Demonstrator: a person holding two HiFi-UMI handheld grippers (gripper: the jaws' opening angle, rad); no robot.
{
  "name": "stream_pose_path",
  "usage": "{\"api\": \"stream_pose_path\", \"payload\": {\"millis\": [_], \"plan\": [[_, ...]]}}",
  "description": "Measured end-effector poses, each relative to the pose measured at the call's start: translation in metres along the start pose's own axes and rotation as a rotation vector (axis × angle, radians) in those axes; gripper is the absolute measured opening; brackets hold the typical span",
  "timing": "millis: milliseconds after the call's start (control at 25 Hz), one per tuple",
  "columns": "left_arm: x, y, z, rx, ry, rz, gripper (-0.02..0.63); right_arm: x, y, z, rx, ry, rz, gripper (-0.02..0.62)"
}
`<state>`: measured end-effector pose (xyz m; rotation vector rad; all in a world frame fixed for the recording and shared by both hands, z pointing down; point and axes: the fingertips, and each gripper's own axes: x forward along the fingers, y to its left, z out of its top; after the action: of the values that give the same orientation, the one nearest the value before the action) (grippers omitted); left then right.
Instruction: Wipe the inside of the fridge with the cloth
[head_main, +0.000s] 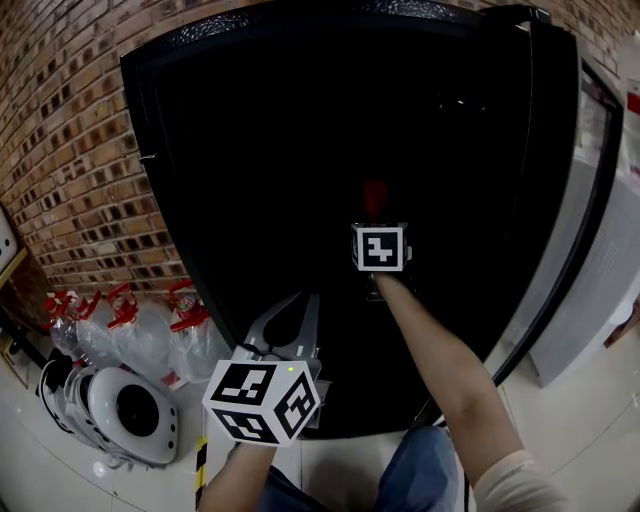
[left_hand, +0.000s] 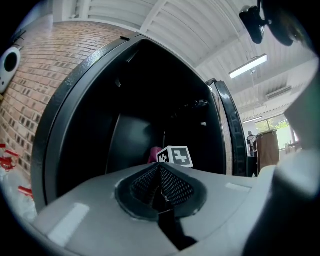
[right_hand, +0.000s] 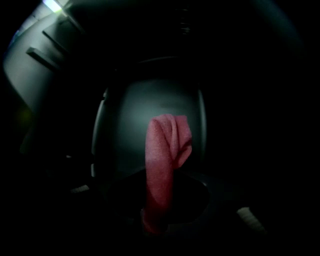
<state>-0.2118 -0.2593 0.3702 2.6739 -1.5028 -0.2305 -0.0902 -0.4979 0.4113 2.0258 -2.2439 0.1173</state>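
While the left gripper (head_main: 297, 312) hangs out front with its jaws pressed together on nothing, the right gripper (right_hand: 159, 220) is deep in the dark fridge (head_main: 260, 140) pinching the red cloth (right_hand: 162, 165), so I'd flatten that floppy free end against the back wall (right_hand: 135, 115) and sweep slowly.

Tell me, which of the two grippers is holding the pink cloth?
The right gripper, reaching into the fridge, clamps the cloth; the left gripper is shut, empty.

To your left, a brick wall (head_main: 70, 150) stands behind clear bags (head_main: 148, 338) tied in red. They sit on the pale tiled floor (head_main: 590, 430) beside a round white machine (head_main: 128, 410). Above you hangs a strip light (left_hand: 248, 66).
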Motion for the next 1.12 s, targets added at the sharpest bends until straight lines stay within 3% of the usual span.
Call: {"api": "stream_pose_path", "payload": {"millis": [240,640,1120], "plan": [[0.003,-0.004,-0.001,0.001,0.004,-0.01,0.009,-0.014,-0.015,0.0,-0.043,0.003,-0.038,0.066],[0.018,-0.026,-0.01,0.002,0.003,-0.045,0.009,-0.114,0.005,0.022,-0.053,-0.142,0.086,0.066],[0.025,-0.042,-0.019,0.009,0.009,-0.059,0.009,-0.237,0.005,-0.002,-0.025,-0.201,0.16,0.066]]}}
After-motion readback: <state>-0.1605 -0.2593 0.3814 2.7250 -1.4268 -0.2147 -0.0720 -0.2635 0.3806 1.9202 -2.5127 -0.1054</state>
